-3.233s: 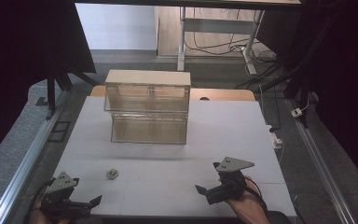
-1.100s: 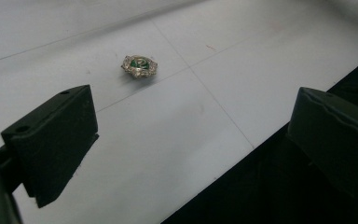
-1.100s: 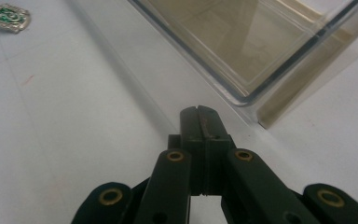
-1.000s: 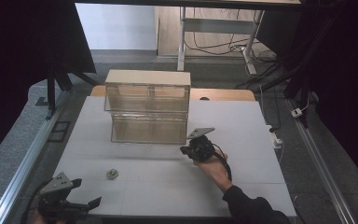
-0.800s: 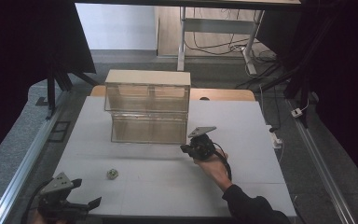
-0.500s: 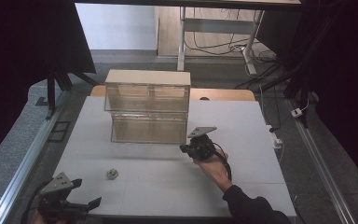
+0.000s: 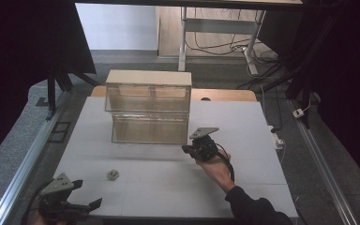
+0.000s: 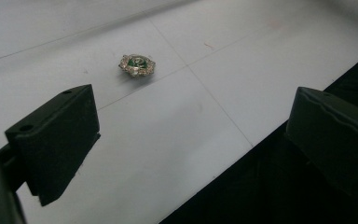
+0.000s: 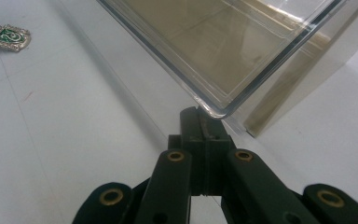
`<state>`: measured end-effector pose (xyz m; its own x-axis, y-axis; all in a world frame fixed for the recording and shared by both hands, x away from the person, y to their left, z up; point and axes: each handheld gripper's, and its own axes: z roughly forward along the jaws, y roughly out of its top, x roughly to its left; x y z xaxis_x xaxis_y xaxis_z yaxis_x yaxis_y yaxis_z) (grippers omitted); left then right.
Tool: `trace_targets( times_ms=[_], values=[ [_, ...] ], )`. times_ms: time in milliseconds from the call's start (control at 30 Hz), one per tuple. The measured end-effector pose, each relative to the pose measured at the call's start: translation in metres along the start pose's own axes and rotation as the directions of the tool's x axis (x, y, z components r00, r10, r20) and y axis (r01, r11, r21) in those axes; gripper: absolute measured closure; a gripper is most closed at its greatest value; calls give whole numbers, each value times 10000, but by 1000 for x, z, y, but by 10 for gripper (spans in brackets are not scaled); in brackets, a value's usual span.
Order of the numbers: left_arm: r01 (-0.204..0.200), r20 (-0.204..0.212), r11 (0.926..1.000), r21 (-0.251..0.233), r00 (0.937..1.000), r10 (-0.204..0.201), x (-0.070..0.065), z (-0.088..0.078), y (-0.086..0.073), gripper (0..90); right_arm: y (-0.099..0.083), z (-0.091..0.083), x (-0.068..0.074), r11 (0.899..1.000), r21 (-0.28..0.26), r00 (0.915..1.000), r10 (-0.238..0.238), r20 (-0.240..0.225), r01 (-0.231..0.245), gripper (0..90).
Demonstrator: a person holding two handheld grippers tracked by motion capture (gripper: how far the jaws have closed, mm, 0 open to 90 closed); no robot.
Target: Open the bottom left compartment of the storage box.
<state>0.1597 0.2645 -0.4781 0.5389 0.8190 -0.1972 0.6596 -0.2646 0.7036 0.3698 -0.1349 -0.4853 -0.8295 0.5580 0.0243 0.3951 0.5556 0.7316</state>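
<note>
A clear plastic drawer cabinet [image 7: 149, 111], two tiers high, stands at the back middle of the white table [image 7: 168, 180]. My right gripper [image 7: 186, 149] is shut, and its tips [image 9: 204, 122] touch the front lower right corner of the bottom clear drawer [image 9: 223, 51]. I cannot tell whether anything is pinched between them. A small green and silver badge [image 7: 113, 174] lies flat on the table at the front left, also in the left gripper view [image 8: 137, 65] and the right gripper view [image 9: 10, 37]. My left gripper [image 7: 86, 193] stands open at the table's front left edge, short of the badge, with nothing between its fingers [image 8: 56, 140].
A metal rail [image 7: 26, 164] runs along the table's left side and another [image 7: 321, 164] along the right. Behind the table are a desk frame with cables [image 7: 225, 47] and dark screens. The table's front edge drops into dark right beside the left gripper.
Since the earliest frame, the right gripper has gone from the front right of the table up to the cabinet's lower right corner. Over the last second, nothing has visibly moved.
</note>
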Motion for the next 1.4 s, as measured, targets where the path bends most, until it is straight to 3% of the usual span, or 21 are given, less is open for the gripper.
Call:
trace_targets(
  times_ms=[367, 500, 567, 667, 733, 767, 867, 967, 1133, 1400],
  values=[
    [3, 17, 10000, 1, 10000, -3, 0, 0, 0, 25, 0, -2, 1, 10000, 12, 10000, -95, 14, 95, 898],
    [10, 22, 10000, 6, 10000, -10, 0, 0, 0, 25, 1, -4, 2, 9997, -125, 9994, -219, -268, 216, 899],
    [14, 16, 10000, 13, 10000, -14, 0, 0, 0, 25, 7, -7, 12, 9970, -435, 9979, -642, 102, 646, 899],
    [23, 14, 10000, 13, 10000, -23, 0, 0, 0, 26, 12, -12, 11, 9956, -764, 9984, -521, 230, 537, 899],
    [33, 14, 10000, 13, 10000, -33, 0, 0, 0, 25, 11, -16, 3, 9960, -873, 9998, -168, 102, 177, 899],
    [31, 13, 10000, 28, 10000, -31, 1, 0, 0, 25, 8, -17, 0, 9975, -703, 9998, 74, -206, -89, 899],
    [9, 2, 10000, 39, 10000, -9, 0, 0, 0, 27, 4, -12, 1, 9996, -258, 9990, 107, -424, -118, 899],
    [13, 12, 10000, 28, 10000, -13, 0, 1, 0, 28, 2, -7, 3, 9997, 113, 9995, 231, -222, -229, 899],
    [6, 10, 10000, 19, 10000, -6, 0, 1, 0, 28, 1, -8, -1, 9996, 125, 9996, 255, 81, -256, 899],
    [-18, 10, 10000, 62, 10000, 18, 0, 1, 0, 29, 1, -12, -3, 9997, 45, 9996, 240, 144, -241, 899]
  ],
)
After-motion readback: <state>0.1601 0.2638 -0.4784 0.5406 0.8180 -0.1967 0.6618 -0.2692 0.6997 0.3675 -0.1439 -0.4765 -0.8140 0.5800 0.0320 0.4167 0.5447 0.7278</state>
